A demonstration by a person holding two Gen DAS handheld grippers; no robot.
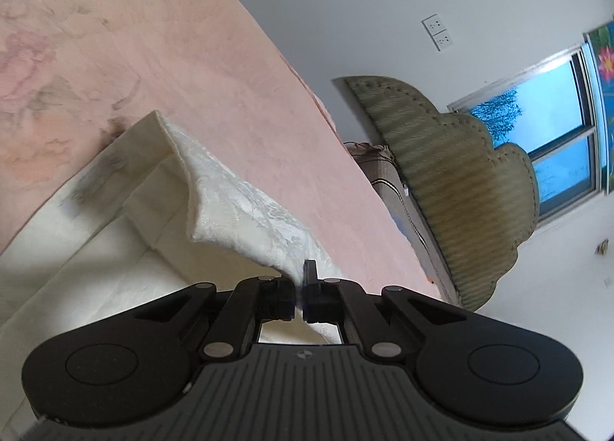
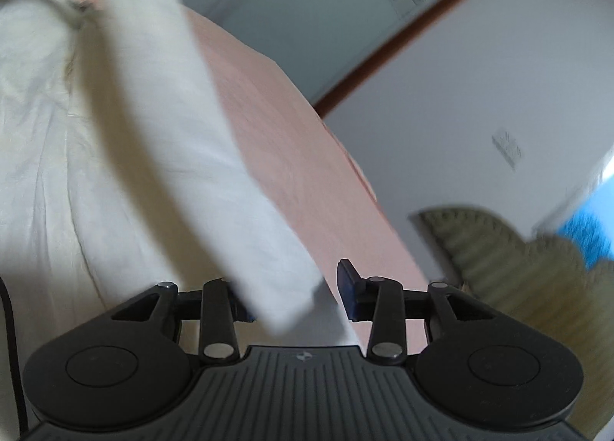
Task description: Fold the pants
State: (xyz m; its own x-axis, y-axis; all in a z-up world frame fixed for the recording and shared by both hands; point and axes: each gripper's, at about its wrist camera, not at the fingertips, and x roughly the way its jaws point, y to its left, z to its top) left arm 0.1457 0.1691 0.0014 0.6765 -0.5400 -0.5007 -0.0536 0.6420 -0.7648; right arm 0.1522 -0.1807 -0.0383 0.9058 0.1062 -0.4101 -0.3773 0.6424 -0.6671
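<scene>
Cream-white pants of thin woven fabric with a faint raised floral pattern lie on a pale pink blanket-covered bed, spread over its lower left part in the left wrist view. One hemmed edge is lifted off the bed into a peaked fold, running down to the left claw, whose black fingers are pressed together and pinching that edge of cloth. Flatter layers of the same pants lie below left of the fold, creased along long seams; a greyish smudge shows near the upper edge. In the right wrist view the pants appear as a broad pale band rising diagonally from the lower middle to the top left, with more rumpled cloth to its left, all on the pink bed. The right claw is spread: its right finger stands clear of the cloth, the band's lower corner hangs between the fingers, and the left finger is mostly covered by it, so contact there cannot be told. This view is motion-blurred; the pattern and seams are hard to make out. At the top left edge a dark object meets the top of the band but is cut off. Beyond the bed, a ribbed olive scalloped headboard stands against a white wall by a window.
</scene>
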